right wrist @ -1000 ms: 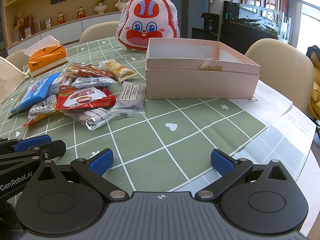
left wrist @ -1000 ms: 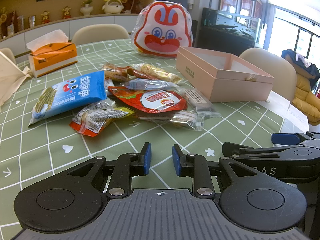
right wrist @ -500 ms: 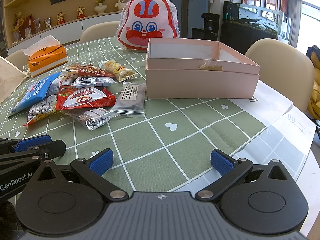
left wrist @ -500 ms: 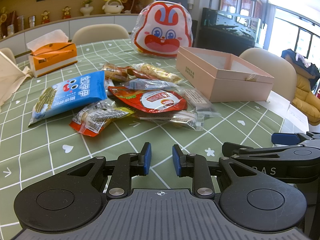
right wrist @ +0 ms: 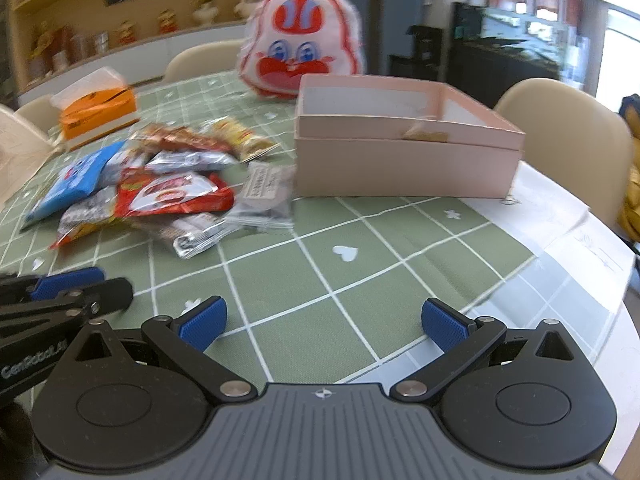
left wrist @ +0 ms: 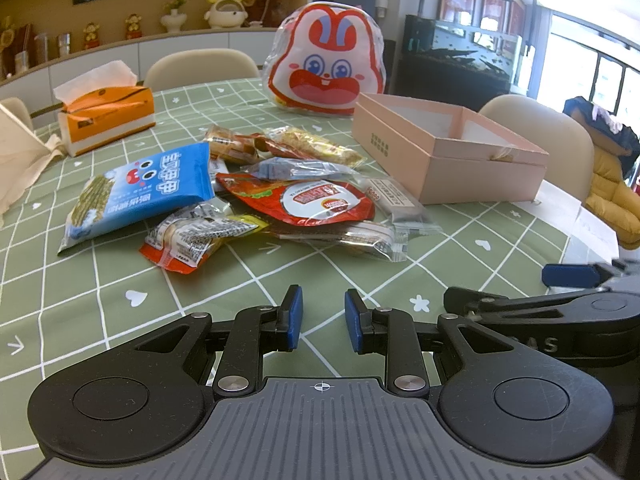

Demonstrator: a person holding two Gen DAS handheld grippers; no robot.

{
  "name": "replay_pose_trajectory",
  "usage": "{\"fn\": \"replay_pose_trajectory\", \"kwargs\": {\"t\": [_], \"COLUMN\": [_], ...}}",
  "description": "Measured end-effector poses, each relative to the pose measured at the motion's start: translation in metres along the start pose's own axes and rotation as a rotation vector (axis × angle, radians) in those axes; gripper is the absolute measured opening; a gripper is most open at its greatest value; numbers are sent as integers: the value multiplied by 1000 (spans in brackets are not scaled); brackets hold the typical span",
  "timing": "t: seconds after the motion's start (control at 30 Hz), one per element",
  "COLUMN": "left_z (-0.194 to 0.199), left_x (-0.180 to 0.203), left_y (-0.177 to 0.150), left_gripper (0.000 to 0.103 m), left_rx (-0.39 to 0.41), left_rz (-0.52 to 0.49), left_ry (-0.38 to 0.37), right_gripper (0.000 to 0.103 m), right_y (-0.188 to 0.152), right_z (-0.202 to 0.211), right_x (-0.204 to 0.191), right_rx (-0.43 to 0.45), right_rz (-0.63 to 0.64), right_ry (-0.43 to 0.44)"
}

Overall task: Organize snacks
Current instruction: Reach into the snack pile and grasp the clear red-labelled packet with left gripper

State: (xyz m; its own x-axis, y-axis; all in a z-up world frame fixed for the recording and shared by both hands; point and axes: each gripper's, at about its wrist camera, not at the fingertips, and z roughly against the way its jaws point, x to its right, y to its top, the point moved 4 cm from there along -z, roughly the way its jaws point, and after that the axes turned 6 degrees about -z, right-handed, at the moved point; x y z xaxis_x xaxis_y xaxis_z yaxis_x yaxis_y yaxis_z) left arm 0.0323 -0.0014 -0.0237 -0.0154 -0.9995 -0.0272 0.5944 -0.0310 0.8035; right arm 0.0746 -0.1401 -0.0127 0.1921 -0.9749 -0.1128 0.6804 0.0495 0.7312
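Roughly eight snack packets [left wrist: 304,200] — one pink box [right wrist: 404,152]; left gripper [left wrist: 322,318] fingers narrow, empty — right gripper [right wrist: 324,320] wide.

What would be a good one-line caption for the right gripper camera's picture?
Open right gripper poised over a green checked tablecloth, facing a snack pile beside an open pink box.

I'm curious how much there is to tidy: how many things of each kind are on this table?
Loose snack packets: at least 8, overlapping
Pink box: 1
Boxed snack packet: 1
Rabbit bag: 1
Tissue box: 1
Total: at least 12
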Motion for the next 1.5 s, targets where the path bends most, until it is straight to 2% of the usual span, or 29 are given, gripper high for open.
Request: {"fn": "replay_pose_trajectory", "kwargs": {"t": [0.1,0.17,0.23,0.3,0.4,0.47,0.57,0.7,0.83,0.93,1.13,1.27,1.33,1.5], "left_z": [-2,-4,-3,-3,-2,0,6,6,-10,-29,-52,-38,-26,-3], "left_x": [7,14,17,10,-11,-28,-58,-100,-126,-134,-125,-114,-106,-80], "left_y": [0,-1,1,1,7,13,22,33,42,46,42,30,21,8], "left_gripper": [28,25,25,25,25,25,25,25,25,25,27,27,27,27], "left_rx": [-5,-7,-7,-6,-43,-51,-23,25,14,-24,-64,-99,-111,-101], "left_rz": [-36,-83,-89,-49,67,123,187,284,330,354,301,289,284,151], "left_ry": [26,61,57,20,-70,-97,-48,7,17,-6,-58,-164,-225,-286], "right_gripper": [103,103,103,103,103,99,99,97,96,95,94,95,94,95], "right_y": [6,6,7,12,16,20,29,39,40,38,31,33,33,32], "right_z": [0,-1,-2,-6,-9,-9,-6,-10,-12,-9,-3,2,1,-2], "right_x": [2,-1,-1,0,-1,-6,-15,-34,-52,-51,-27,-12,-5,-4], "right_rx": [-48,-62,-76,-99,-125,-114,-46,-34,-3,30,65,123,116,106], "right_rz": [34,32,47,70,108,133,121,65,89,94,31,34,9,-3], "right_ry": [31,30,43,64,103,126,157,255,254,237,266,210,221,237]}}
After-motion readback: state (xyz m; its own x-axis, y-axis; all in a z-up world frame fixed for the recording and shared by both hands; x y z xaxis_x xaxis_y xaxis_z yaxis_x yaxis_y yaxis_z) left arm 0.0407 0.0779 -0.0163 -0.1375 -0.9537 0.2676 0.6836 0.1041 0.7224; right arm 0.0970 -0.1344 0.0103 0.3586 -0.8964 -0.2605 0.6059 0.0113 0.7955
